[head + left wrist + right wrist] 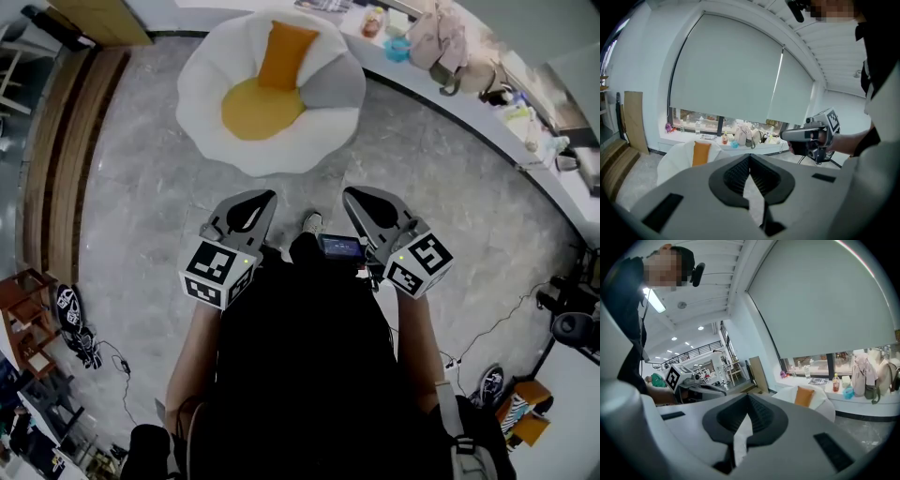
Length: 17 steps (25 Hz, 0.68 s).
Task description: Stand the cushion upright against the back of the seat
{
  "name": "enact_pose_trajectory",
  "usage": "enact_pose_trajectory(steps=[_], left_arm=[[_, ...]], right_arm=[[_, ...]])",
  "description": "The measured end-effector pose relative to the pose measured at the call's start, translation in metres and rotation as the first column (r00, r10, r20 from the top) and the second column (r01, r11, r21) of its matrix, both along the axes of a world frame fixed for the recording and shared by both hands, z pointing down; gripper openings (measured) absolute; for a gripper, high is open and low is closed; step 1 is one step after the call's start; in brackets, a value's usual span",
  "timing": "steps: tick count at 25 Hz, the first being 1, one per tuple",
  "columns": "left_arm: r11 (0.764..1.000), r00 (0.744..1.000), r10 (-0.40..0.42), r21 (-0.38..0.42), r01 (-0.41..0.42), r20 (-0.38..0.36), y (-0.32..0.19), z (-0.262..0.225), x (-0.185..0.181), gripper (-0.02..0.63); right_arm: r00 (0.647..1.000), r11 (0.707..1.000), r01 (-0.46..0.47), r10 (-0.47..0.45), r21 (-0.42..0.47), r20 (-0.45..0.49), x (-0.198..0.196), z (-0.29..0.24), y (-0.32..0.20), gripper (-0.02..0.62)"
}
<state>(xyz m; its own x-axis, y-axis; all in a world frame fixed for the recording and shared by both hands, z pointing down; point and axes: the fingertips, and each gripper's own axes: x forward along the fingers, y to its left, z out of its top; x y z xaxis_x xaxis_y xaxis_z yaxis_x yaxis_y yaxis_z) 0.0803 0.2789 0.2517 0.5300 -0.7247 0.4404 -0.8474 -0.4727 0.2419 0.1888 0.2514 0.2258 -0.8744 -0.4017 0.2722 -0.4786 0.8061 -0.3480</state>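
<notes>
A white round seat (323, 122) with a yellow centre (258, 110) stands on the floor ahead of me. An orange cushion (286, 54) stands upright against its back. The same orange cushion (701, 153) shows small and far off in the left gripper view, and the cushion (804, 396) also in the right gripper view. My left gripper (265, 196) and right gripper (349, 193) are held side by side in front of my body, well short of the seat. Both are shut with nothing between the jaws.
A long window ledge (450, 103) runs at the upper right with bags (441, 42) and bottles on it. Wooden steps (56, 159) lie at the left. Cables and shoes (75, 323) lie on the grey floor at both lower sides.
</notes>
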Motion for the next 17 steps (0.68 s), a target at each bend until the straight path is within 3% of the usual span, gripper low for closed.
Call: enact_pose_trajectory(steps=[17], left_arm=[[1.0, 1.0, -0.01, 0.02, 0.01, 0.015, 0.005, -0.003, 0.0, 0.014]], right_arm=[[1.0, 1.0, 0.007, -0.006, 0.028, -0.013, 0.01, -0.008, 0.001, 0.017]])
